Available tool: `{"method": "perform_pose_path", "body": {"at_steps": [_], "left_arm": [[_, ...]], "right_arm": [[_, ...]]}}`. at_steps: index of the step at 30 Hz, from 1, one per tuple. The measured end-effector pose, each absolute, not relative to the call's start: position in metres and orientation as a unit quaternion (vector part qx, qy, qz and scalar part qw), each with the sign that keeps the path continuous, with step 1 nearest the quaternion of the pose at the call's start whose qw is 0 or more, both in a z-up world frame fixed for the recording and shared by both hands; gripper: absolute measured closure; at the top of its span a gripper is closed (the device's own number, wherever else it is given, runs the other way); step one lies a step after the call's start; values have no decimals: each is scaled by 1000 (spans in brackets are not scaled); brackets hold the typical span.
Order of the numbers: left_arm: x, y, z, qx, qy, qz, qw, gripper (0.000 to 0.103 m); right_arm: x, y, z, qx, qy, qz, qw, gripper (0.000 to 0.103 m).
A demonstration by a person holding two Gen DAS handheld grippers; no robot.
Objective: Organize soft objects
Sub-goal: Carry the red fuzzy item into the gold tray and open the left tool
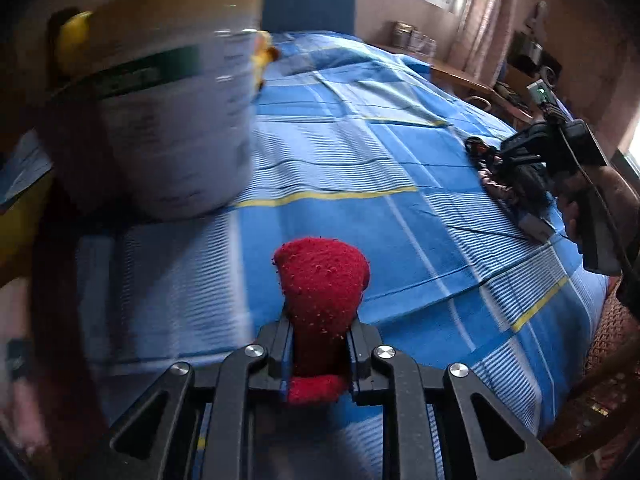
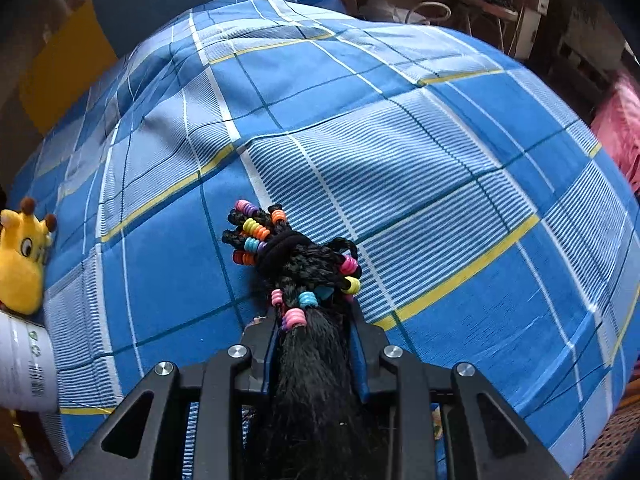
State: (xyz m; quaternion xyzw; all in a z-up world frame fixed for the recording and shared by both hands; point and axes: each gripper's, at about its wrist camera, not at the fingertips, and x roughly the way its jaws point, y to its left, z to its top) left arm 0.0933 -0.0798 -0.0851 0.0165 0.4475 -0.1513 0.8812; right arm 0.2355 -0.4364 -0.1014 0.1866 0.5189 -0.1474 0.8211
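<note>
1. At the far left, a large white cylindrical tin with a green band (image 1: 168, 120) is standing on the blue checked bedsheet (image 1: 360, 152), with a yellow plush giraffe toy (image 2: 22, 256) lying just behind it; the tin is judged to be the likely container for the soft things.
2. A red fuzzy fabric piece (image 1: 322, 292) is being held clamped in the left tool (image 1: 320, 352), its wider end sticking out forward past the fingers and above the bed.
3. The left tool is being held low and roughly level, pointed along the bed, with the tin up and to its left; the blur on the tin suggests motion.
4. For this step to be done well, the red piece is best lifted above the tin's rim before the grip is loosened, so that it drops inside and does not catch on the edge.
5. Further right, a black braided hairpiece with coloured plastic beads (image 2: 292, 264) is being gripped by the right tool (image 2: 316, 344), the loose black hair trailing back between the fingers and the beaded end resting on or just over the sheet.
6. The right tool is being held near the bed's right edge, tilted slightly downward, well apart from the tin.
</note>
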Motion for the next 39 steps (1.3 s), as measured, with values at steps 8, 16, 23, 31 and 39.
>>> {"method": "perform_pose_path", "body": {"at_steps": [8, 16, 23, 31, 39], "left_arm": [[72, -52, -64, 20, 425, -115, 898, 83], [60, -35, -43, 8, 417, -92, 904, 83], [55, -15, -29, -6, 410, -69, 909, 83], [50, 6, -18, -18, 402, -46, 914, 83], [39, 58, -10, -60, 396, -1, 916, 83]], "right_arm": [[232, -432, -86, 156, 481, -167, 846, 76], [239, -404, -81, 99, 476, -124, 865, 76], [238, -399, -80, 91, 474, -122, 867, 77], [240, -399, -85, 81, 484, -128, 862, 79], [238, -406, -82, 96, 478, -144, 861, 79]]}}
